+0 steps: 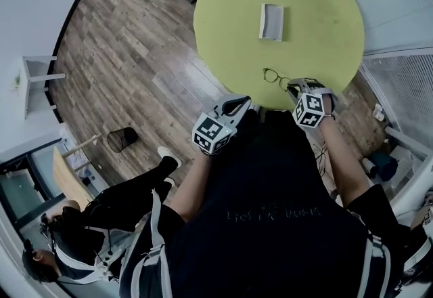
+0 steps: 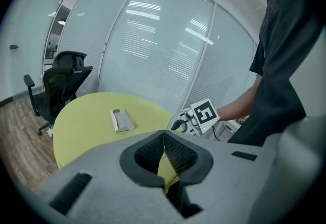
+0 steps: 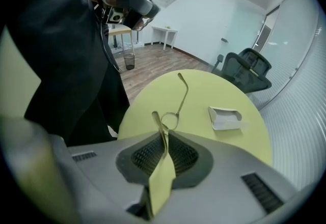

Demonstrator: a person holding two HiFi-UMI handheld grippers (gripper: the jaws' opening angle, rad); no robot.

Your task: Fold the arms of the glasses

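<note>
Thin dark wire-framed glasses (image 1: 274, 77) at the near edge of the round yellow-green tabletop (image 1: 318, 12), right tongs (image 1: 295, 89) clamped on one arm, left tongs (image 1: 237, 105) closed on nothing, just off the near-left rim, open white case (image 1: 271, 22) farther off

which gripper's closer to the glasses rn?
Right. The right gripper is on the glasses, jaws shut on them near the table's near edge. The left gripper sits by that edge, left of the glasses and apart from them, shut on nothing.

Yellow-green table (image 1: 318, 19) — white case (image 1: 271, 22), seemingly dark-framed glasses (image 1: 277, 78).
</note>
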